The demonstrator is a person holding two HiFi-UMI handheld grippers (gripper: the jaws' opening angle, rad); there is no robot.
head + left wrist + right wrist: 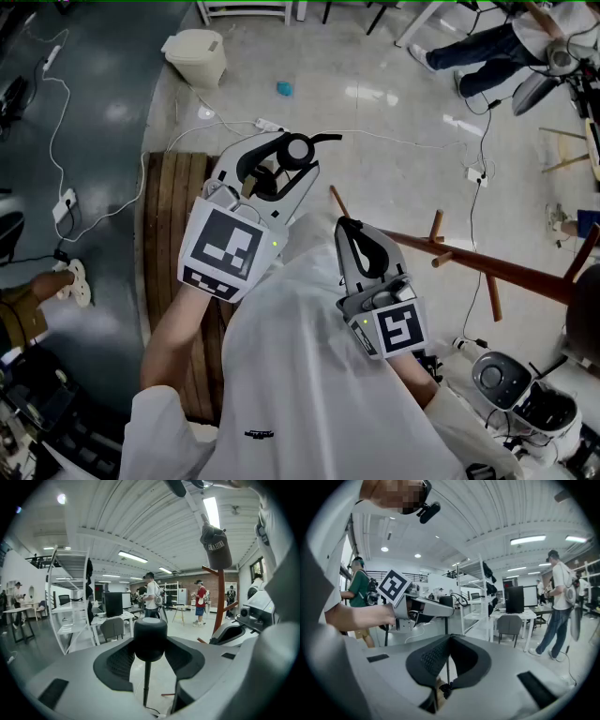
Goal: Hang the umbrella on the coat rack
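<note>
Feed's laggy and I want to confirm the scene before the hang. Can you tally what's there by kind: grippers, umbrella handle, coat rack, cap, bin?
2 grippers: left gripper, right gripper
1 umbrella handle, between the left jaws
1 coat rack
1 cap, hanging on the rack
1 bin
Total: 6

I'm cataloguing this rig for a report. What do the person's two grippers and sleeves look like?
The left gripper and the right gripper are light grey with black ribbed pads. Each carries a white cube with black square markers. The sleeves are white.
</note>
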